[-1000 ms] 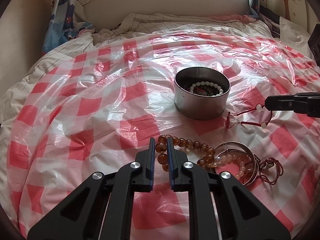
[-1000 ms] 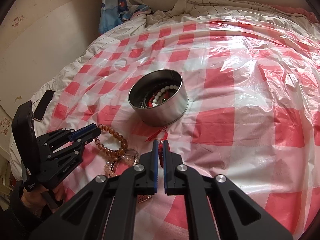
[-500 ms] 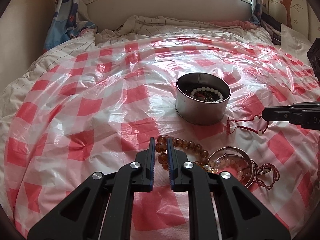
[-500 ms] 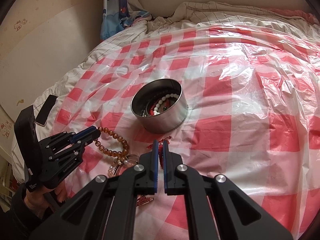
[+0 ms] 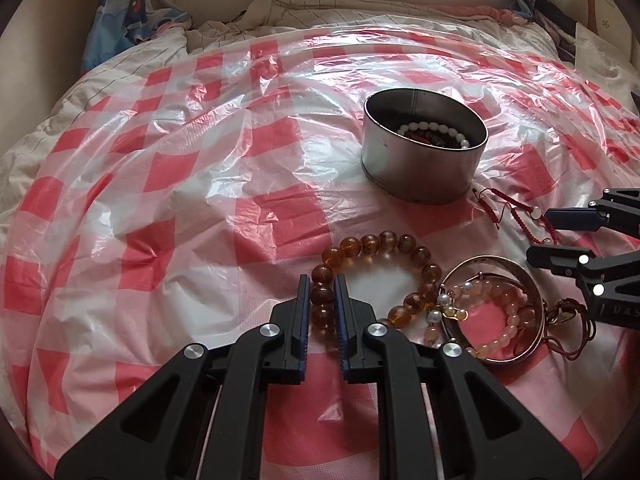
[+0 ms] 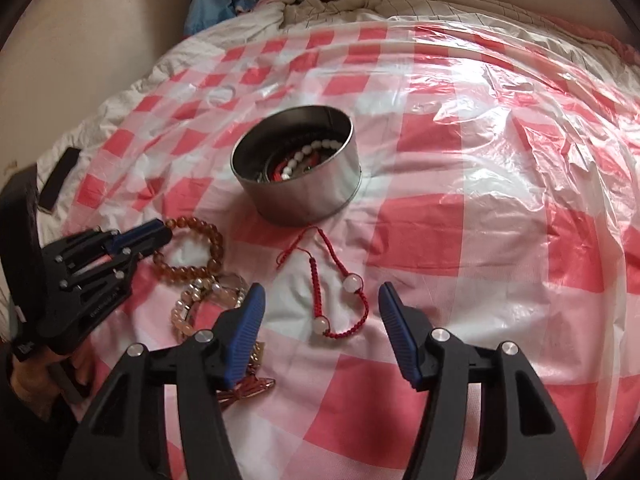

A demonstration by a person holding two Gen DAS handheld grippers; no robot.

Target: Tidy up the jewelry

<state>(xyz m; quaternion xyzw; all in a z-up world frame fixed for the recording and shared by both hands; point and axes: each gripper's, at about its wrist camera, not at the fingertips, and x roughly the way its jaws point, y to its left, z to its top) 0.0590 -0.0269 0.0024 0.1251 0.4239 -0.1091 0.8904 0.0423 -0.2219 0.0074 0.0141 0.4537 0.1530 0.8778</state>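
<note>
My left gripper [image 5: 322,280] is shut on a bead of the amber bead bracelet [image 5: 400,242], which lies looped on the red-checked plastic sheet [image 5: 248,184]. My right gripper [image 6: 320,292] is open, its jaws still opening. The red cord bracelet [image 6: 352,280] lies flat on the sheet just beyond its fingertips, untouched. From the left wrist view, the right gripper [image 5: 556,236] comes in from the right edge over the red cord bracelet [image 5: 504,200]. A round metal tin [image 5: 420,176] holds a white bead bracelet and other pieces.
Right of the amber beads lie a silver bangle [image 5: 496,262], a pale pink bead bracelet [image 5: 508,312] inside it and a dark cord piece [image 5: 568,320]. A dark flat object [image 6: 58,184] rests at the bed's left edge. Crumpled bedding [image 5: 304,4] lies behind.
The right jaws have gone from shut on the red cord bracelet to wide open, and the bracelet now lies on the sheet. Both grippers have sunk a little. The left grip is unchanged.
</note>
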